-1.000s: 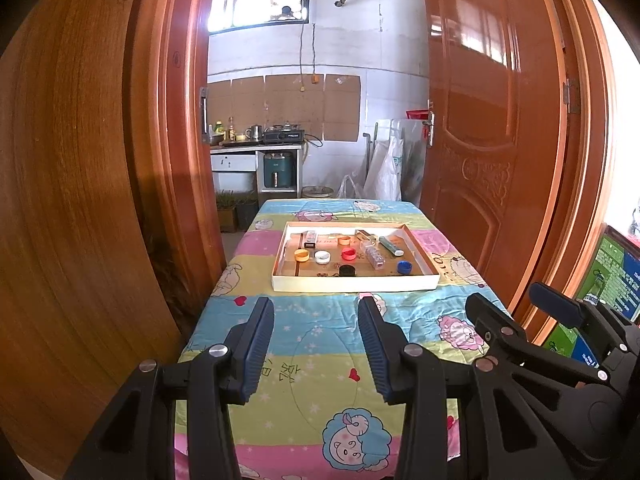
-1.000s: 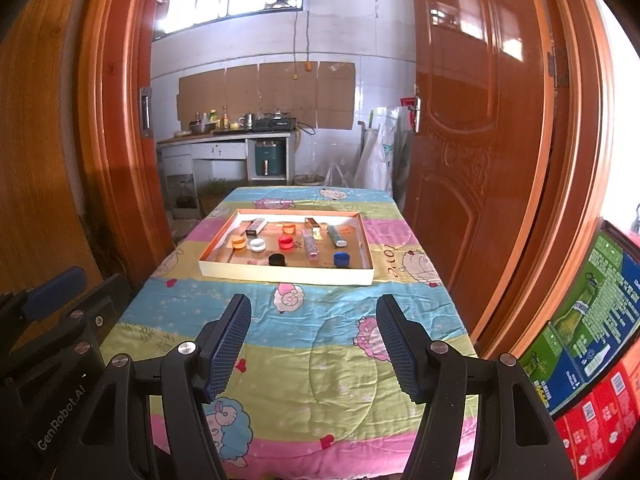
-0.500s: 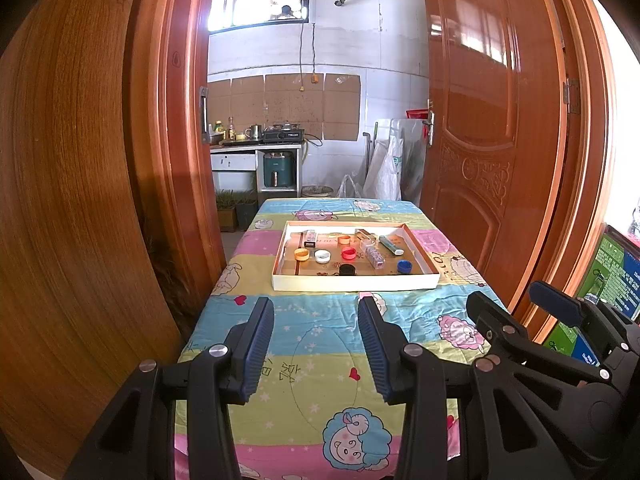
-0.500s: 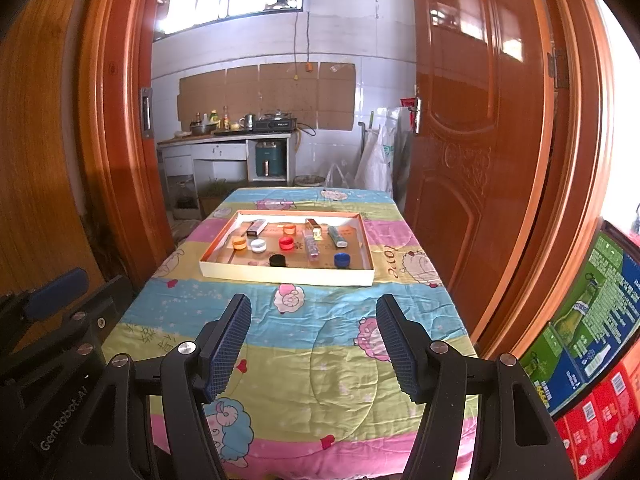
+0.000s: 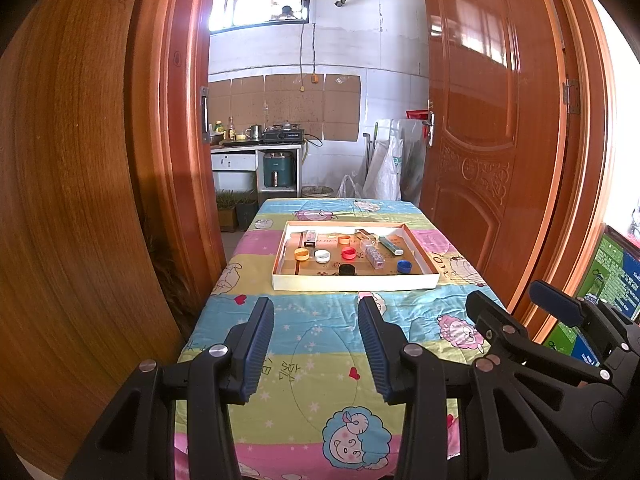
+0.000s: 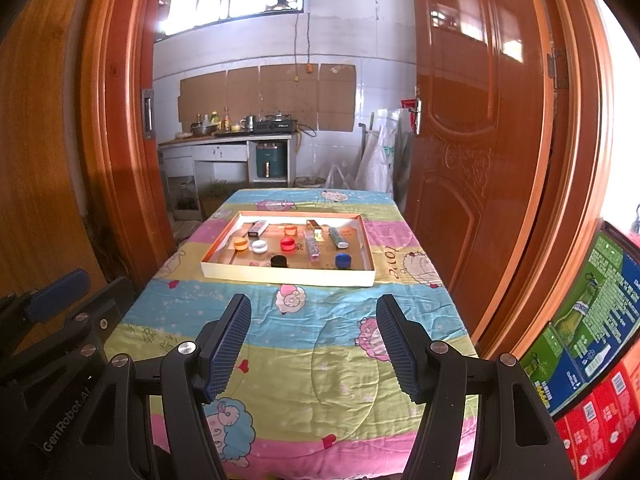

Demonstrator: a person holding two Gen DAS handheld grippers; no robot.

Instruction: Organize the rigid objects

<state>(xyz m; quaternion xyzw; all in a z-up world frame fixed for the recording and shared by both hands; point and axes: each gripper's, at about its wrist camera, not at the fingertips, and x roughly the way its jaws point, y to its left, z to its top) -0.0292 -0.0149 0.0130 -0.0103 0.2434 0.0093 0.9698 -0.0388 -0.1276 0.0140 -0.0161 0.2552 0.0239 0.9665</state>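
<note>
Left gripper (image 5: pixel 316 340) and right gripper (image 6: pixel 314 340): jaws spread, empty, above the cartoon-print tablecloth (image 6: pixel 320 328). Shallow tray (image 6: pixel 288 278) of bottle caps at 12 o'clock, well apart.

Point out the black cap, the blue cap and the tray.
black cap (image 6: pixel 279 261), right wrist view, on its top face.
blue cap (image 6: pixel 343 260), right wrist view, on its top.
tray (image 6: pixel 288 275), right wrist view, on its near white wall.

Table (image 5: pixel 280 344) w/ cartoon quilt; tray (image 5: pixel 352 282) on it.
</note>
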